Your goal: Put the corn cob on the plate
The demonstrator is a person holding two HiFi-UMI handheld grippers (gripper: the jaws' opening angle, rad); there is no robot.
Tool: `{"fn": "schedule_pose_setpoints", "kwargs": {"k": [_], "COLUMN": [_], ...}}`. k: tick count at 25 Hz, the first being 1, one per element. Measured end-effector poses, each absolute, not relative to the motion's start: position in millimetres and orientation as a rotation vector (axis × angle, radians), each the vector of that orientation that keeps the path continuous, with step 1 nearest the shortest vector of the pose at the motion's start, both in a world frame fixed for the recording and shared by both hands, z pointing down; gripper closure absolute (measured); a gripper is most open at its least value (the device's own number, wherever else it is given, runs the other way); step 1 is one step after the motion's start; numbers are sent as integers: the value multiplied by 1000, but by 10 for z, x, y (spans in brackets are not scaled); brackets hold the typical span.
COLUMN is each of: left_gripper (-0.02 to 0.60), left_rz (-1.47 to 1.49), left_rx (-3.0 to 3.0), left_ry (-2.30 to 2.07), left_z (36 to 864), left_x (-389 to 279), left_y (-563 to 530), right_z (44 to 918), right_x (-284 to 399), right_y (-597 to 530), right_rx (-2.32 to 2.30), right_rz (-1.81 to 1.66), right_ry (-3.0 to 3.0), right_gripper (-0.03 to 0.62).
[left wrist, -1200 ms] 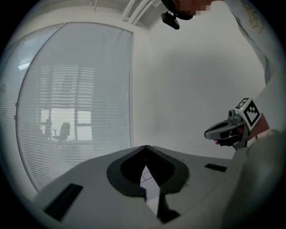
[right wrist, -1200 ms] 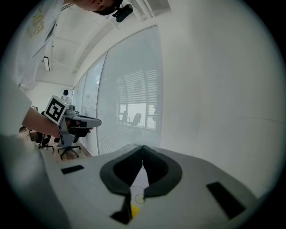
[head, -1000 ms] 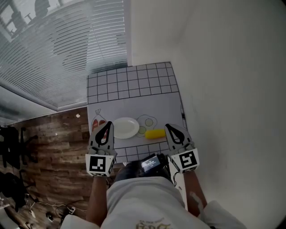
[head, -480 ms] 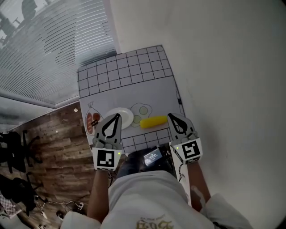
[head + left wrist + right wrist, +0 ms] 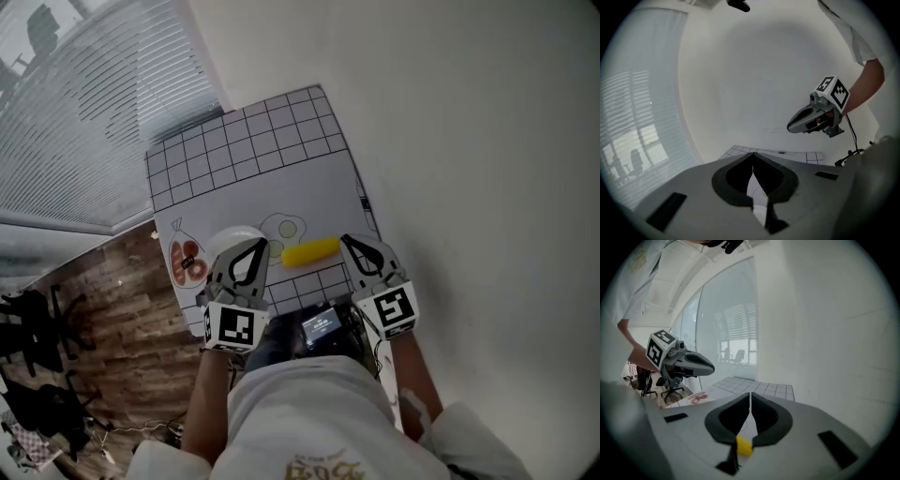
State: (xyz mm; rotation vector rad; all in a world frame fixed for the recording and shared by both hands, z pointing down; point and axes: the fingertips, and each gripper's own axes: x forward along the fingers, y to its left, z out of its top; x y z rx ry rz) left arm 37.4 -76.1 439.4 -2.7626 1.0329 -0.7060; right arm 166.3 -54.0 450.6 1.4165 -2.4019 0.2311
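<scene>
The yellow corn cob (image 5: 310,251) lies on the grey mat near the table's front edge. Left of it stands the white plate (image 5: 228,241), partly covered by my left gripper (image 5: 257,243), which hovers over the plate's right side, shut and empty. My right gripper (image 5: 348,240) is just right of the cob's end, also shut and empty. In the right gripper view the closed jaws (image 5: 750,396) frame a bit of the corn cob (image 5: 743,445) below them. In the left gripper view the shut jaws (image 5: 753,155) point across the table, and the right gripper (image 5: 813,117) shows at upper right.
The mat (image 5: 244,192) has a black-lined grid at the far end and printed food pictures, a fried egg (image 5: 286,227) and sausages (image 5: 186,261). A white wall runs along the table's right side. Wooden floor (image 5: 94,309) lies to the left, below window blinds.
My left gripper has moved right, from beside the plate to over it. The right gripper has drawn a little closer to the cob's right end. Both stayed shut.
</scene>
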Motion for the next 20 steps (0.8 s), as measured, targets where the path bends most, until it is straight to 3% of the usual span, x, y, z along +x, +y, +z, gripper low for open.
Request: {"fn": "schedule_pose_setpoints", "kwargs": {"k": [9,10,12,20], "left_gripper": [570,550,446,410], "left_rz": [-895,-915,-965,-1180], "left_rx": [-2851,-2871,-2895,-2907], "left_ry": [852,837,799,678], "left_z": [4889,4960,5105,5628], "left_x": [645,659,684,707], "left_y": [-663,-649,-613,-488], "right_z": [4898,4953,5070,5470], "right_x": [1720,1722,1724,1634], "right_y": [-556,-546,-521,-433], "right_rx": [1313,1296,1260,1099], "right_rz": [307,320,344,421], "right_ry": [-2371,-2364,-2347,-2342], "right_gripper": [573,555,512,428]}}
